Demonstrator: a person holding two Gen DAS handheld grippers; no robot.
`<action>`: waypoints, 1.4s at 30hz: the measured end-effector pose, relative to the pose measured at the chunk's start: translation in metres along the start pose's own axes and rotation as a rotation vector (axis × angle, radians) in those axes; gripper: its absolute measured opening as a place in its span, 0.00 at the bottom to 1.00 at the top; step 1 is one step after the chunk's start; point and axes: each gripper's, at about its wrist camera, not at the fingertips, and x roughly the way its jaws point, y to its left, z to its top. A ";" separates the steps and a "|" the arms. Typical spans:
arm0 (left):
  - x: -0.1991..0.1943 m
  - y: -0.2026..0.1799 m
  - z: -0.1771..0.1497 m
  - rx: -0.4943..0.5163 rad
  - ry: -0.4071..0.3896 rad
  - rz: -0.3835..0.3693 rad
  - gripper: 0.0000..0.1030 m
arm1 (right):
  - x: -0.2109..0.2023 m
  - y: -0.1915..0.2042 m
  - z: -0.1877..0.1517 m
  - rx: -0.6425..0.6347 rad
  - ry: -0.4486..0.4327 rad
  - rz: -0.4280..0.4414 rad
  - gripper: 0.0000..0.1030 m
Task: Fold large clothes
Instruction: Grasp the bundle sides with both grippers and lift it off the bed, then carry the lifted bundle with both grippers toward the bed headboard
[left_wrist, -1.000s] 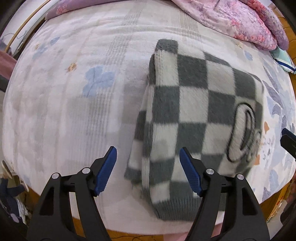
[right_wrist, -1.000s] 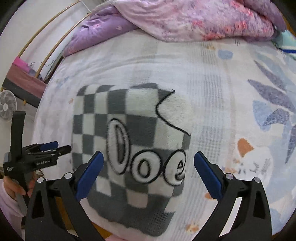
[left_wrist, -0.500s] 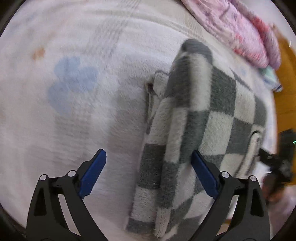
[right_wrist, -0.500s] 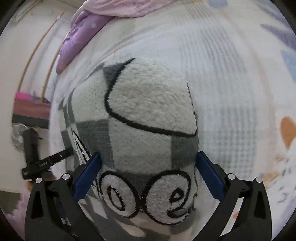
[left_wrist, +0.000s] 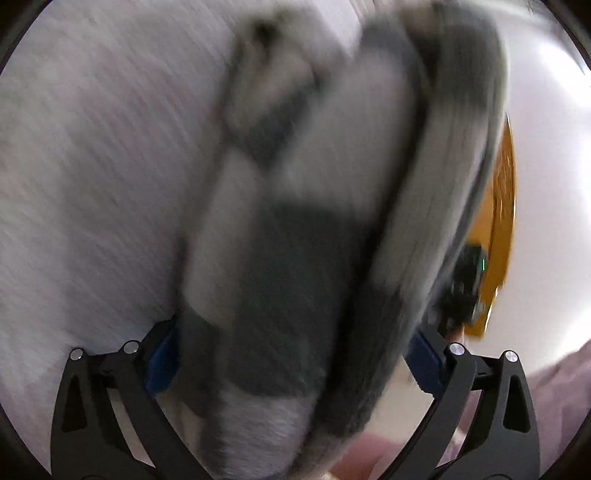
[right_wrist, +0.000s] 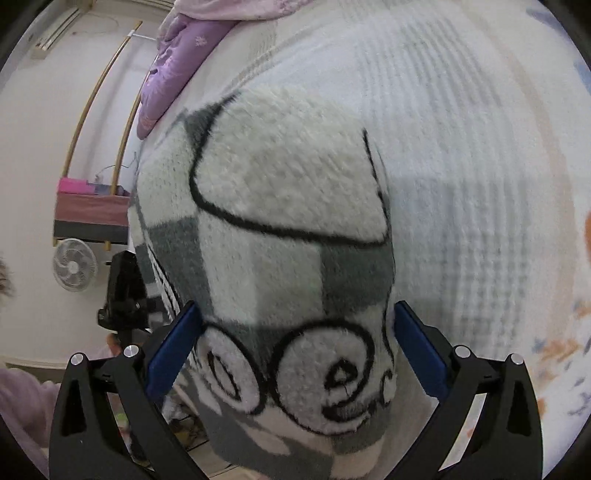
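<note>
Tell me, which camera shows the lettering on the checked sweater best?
The right wrist view: the black-outlined letters on the folded checked sweater are sharp and close, between the right gripper fingers. The left wrist view shows the sweater only as a grey-and-white blur, with no letters readable.

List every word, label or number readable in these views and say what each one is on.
"oec": black-outlined fluffy letters on the folded checked sweater, right wrist view; an oval letter before them and whatever follows are cut off, so the whole word cannot be told.
Left wrist view: too blurred, nothing readable.
No other text can be read.
</note>
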 end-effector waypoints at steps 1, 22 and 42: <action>0.006 -0.003 -0.002 0.019 0.031 0.006 0.95 | 0.000 -0.006 -0.005 0.005 0.013 0.022 0.94; 0.002 -0.075 -0.010 0.062 -0.158 0.294 0.55 | -0.008 0.014 -0.023 0.084 0.032 0.170 0.67; -0.083 -0.261 -0.082 0.161 -0.359 0.346 0.54 | -0.186 0.126 -0.037 -0.066 -0.099 0.173 0.63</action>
